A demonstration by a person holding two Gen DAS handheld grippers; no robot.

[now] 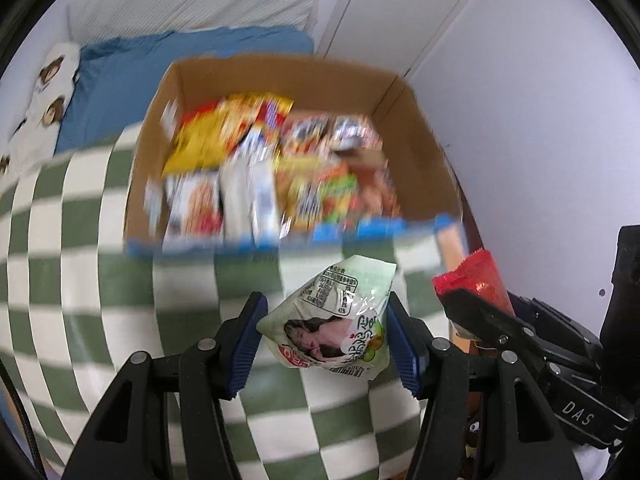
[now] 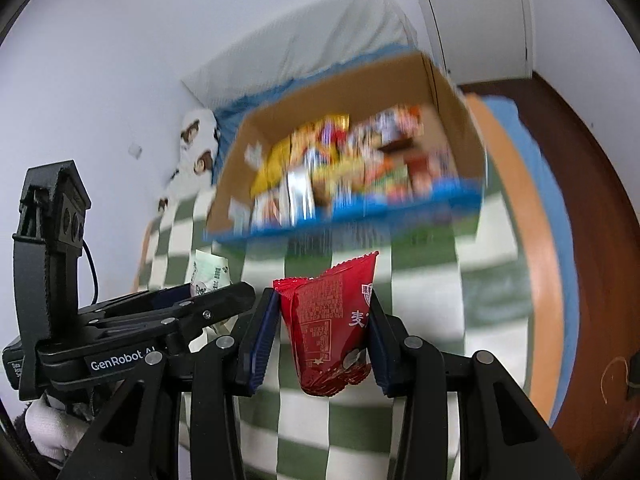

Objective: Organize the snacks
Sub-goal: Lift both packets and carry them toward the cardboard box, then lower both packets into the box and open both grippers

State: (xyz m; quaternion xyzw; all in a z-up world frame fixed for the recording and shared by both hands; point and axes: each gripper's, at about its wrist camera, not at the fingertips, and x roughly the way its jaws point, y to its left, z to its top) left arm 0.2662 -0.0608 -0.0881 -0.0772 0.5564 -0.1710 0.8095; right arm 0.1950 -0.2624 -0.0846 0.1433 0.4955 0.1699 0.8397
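Observation:
My left gripper is shut on a pale green snack packet and holds it above the checked cloth, short of the box. My right gripper is shut on a red snack packet beside it; the red packet also shows in the left wrist view. The green packet shows in the right wrist view, with the left gripper's body in front of it. Ahead stands an open cardboard box, blurred, holding several colourful snack packets.
The box stands on a green-and-white checked cloth. Behind it lie a blue blanket, a white pillow and a monkey-print cushion. A white wall and door are to the right. A wooden edge borders the cloth.

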